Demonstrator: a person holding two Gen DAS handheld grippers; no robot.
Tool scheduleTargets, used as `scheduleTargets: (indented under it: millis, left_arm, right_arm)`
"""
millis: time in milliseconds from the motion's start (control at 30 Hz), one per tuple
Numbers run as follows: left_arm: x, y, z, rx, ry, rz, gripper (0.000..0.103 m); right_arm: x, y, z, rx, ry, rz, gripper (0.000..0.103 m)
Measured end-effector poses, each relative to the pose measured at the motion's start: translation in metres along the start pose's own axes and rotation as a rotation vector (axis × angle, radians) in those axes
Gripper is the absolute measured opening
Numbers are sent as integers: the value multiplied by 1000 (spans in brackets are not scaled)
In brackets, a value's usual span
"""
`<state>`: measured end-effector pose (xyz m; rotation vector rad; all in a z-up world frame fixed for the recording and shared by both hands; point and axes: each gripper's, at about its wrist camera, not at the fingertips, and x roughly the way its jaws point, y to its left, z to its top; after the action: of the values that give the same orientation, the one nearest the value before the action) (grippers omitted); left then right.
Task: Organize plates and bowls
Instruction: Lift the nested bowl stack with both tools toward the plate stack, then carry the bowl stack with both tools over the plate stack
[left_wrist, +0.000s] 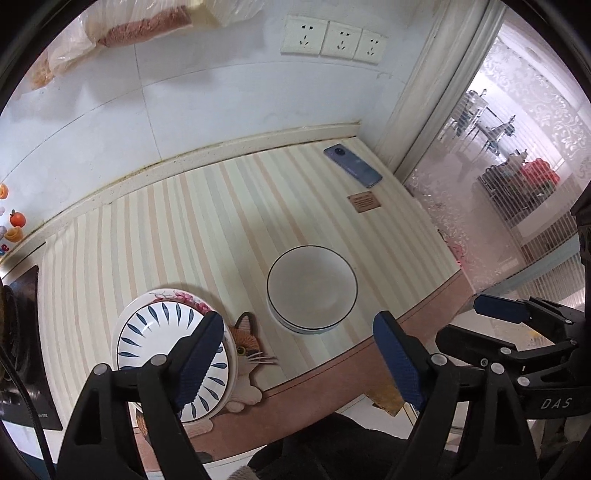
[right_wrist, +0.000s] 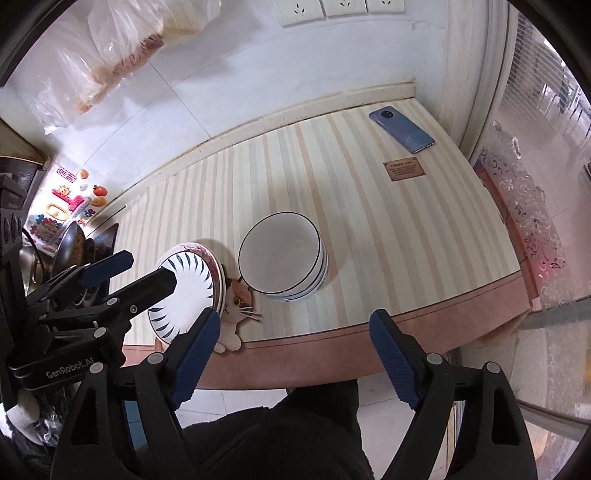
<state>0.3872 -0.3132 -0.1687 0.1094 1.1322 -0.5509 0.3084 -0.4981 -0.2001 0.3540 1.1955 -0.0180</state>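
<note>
The striped bench (right_wrist: 369, 221) is seen from above its near edge. A stack of black-rimmed bowls (right_wrist: 282, 254) is set near the centre; plates (right_wrist: 192, 284) with blue leaf marks are stacked at its nine o'clock. Both grippers — left gripper (left_wrist: 299, 354), right gripper (right_wrist: 293, 354) — are held with jaws wide apart, nothing gripped. A phone (right_wrist: 402, 129) lies at one o'clock.

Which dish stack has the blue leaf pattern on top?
The left stack, beside the cat figure. The right stack is topped by a plain white bowl with a dark rim.
</note>
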Motion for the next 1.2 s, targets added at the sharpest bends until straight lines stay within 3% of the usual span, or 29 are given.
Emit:
scheduleTargets:
  millis: [67, 400, 633, 900, 1100, 1200]
  left_arm:
    - [1, 0, 2, -6, -4, -16, 97]
    - [40, 15, 22, -65, 40, -80, 97]
    - [105, 35, 42, -102, 130, -100, 97]
    - [189, 56, 50, -125, 297, -123, 97]
    - [232, 66, 45, -175, 400, -171, 78]
    - [248, 69, 41, -206, 455, -232, 69]
  right_arm:
    - [-5, 0, 0, 4, -7, 11, 88]
    - [19, -16, 17, 44, 24, 42, 93]
    - [96, -47, 42, 134, 118, 135, 93]
    - [188, -75, 52, 242, 231, 232, 93]
    - [234, -86, 54, 302, 281, 281, 89]
    - [249, -87, 55, 324, 295, 317, 84]
